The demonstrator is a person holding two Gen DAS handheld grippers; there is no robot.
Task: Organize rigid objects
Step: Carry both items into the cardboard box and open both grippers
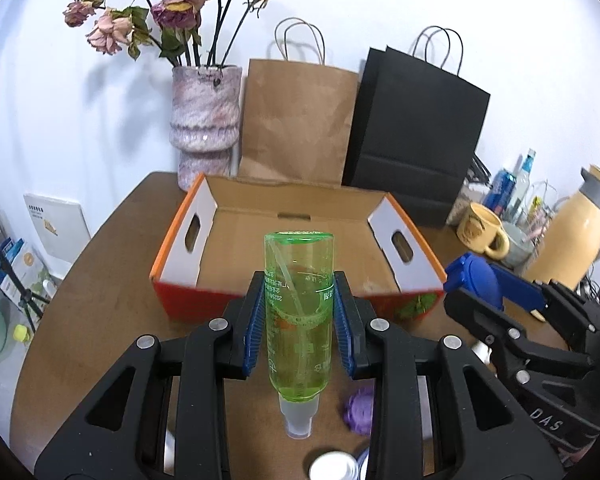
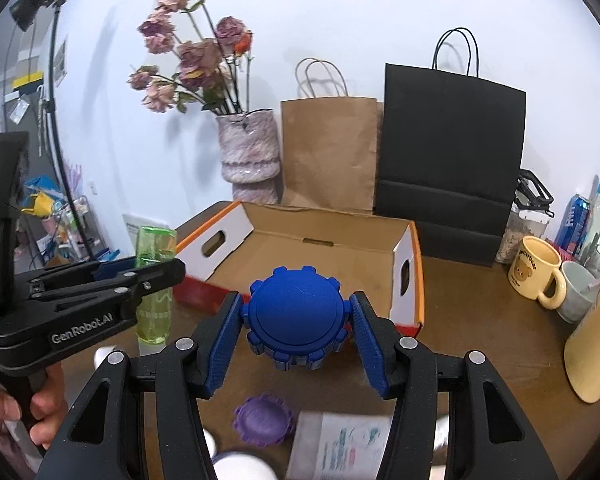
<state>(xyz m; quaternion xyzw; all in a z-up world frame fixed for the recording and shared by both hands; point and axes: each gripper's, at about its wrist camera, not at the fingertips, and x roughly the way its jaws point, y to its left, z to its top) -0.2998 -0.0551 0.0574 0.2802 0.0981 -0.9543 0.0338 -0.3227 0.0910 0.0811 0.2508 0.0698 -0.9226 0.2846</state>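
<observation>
My left gripper (image 1: 299, 300) is shut on a green see-through bottle (image 1: 299, 312), held upside down with its clear cap pointing at the table. It hangs just short of the open cardboard box (image 1: 300, 232) with orange-red sides. My right gripper (image 2: 296, 320) is shut on a blue round toothed piece (image 2: 296, 314), also in front of the box (image 2: 320, 252). In the left wrist view the right gripper (image 1: 484, 288) with the blue piece (image 1: 474, 280) shows at the right. The right wrist view has the left gripper (image 2: 156, 276) and the bottle (image 2: 155, 280) at its left, a hand under them.
Behind the box stand a vase of dried roses (image 1: 204, 120), a brown paper bag (image 1: 296, 120) and a black paper bag (image 1: 416, 128). A yellow mug (image 2: 536, 272), a grey cup (image 2: 578, 296) and a thermos (image 1: 572, 232) crowd the right. A purple toothed piece (image 2: 262, 420), paper and white lids lie below.
</observation>
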